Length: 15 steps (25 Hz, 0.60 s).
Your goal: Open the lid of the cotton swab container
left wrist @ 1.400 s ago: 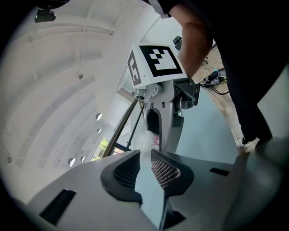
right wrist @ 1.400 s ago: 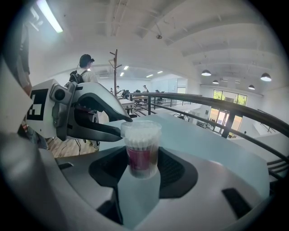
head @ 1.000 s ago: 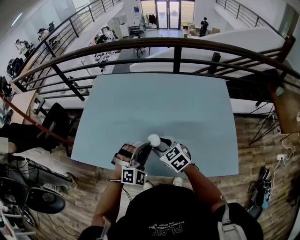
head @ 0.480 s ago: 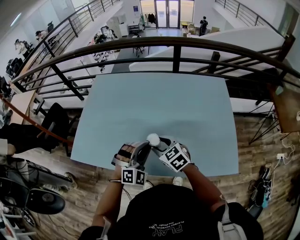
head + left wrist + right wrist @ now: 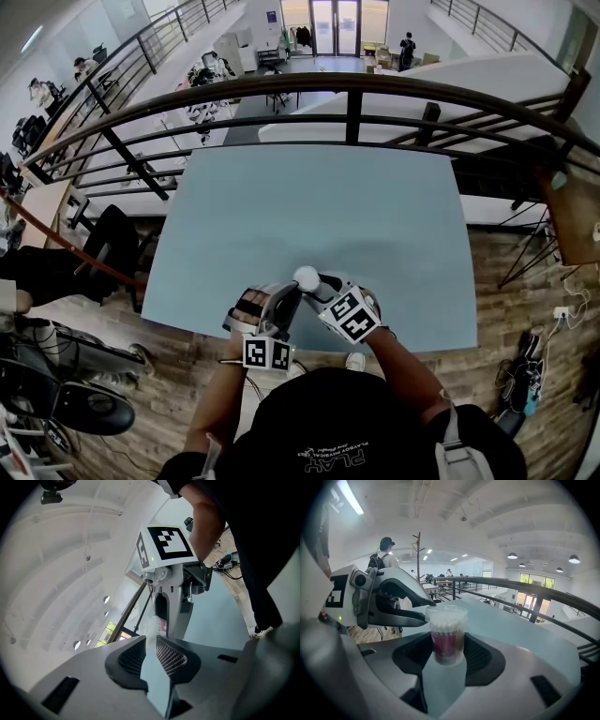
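- Two claws are at work on one item. On the right gripper point(image 5: 449, 649) the jaws stand wide, with the pads pressed on both sides of the cotton swab container point(image 5: 448, 637). They grip the lower body, across the pink label point(image 5: 446, 645).
- The container is a clear plastic cup with white swab heads point(image 5: 447, 626) packed just under the top. It stands upright between the pads. The clear lid point(image 5: 447, 611) is on.
- On the left gripper point(image 5: 150, 639) the jaws are narrow, with a slim gap between the pads, and they have just been closing a little. Its own view shows the container right at the far end of that gap.
- In the right gripper view, the left gripper's two fingers come in from the left and meet on the lid's rim. One lies over the top edge, the other against the side just below it.
- The claws face each other, nearly nose to nose. The right one's marker cube point(image 5: 165, 543) fills the upper middle of the left gripper view.
- In the head view, both grippers sit close together at the near edge of the pale blue table point(image 5: 319, 206), with the container's white top between them. I cannot tell whether its base rests on the tabletop.
- Past the table's far edge runs a dark metal railing point(image 5: 352, 86), with desks on a lower level beyond it. There is wood floor point(image 5: 506, 281) to the right of the table.
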### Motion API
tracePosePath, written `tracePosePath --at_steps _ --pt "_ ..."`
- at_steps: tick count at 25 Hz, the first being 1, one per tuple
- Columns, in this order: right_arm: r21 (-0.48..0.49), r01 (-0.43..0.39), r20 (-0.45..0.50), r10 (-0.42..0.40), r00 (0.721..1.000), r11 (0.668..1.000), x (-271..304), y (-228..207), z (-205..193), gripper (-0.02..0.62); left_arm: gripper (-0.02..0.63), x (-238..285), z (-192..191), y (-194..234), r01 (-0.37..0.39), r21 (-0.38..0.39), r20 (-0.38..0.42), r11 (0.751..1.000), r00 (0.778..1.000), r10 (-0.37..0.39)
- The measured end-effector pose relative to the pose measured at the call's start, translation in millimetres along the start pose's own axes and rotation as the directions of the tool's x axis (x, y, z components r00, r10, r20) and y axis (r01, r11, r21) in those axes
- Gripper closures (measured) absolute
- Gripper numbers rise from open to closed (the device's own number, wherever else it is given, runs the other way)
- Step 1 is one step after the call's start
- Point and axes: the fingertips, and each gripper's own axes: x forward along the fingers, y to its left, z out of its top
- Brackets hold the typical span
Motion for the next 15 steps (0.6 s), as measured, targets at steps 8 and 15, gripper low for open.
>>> tracePosePath --at_steps 8,15 --pt "0.008 -0.004 0.0 0.004 1.0 1.0 3.1 4.4 0.0 0.377 0.526 -3.1 -3.1 0.2 -0.015 -0.012 -0.003 1.0 1.0 0.015" --pt "0.016 -0.009 0.004 0.009 1.0 1.0 -3.9 6.9 3.8 0.377 0.528 -2.3 1.0 1.0 -0.019 -0.021 -0.003 1.0 1.0 0.019"
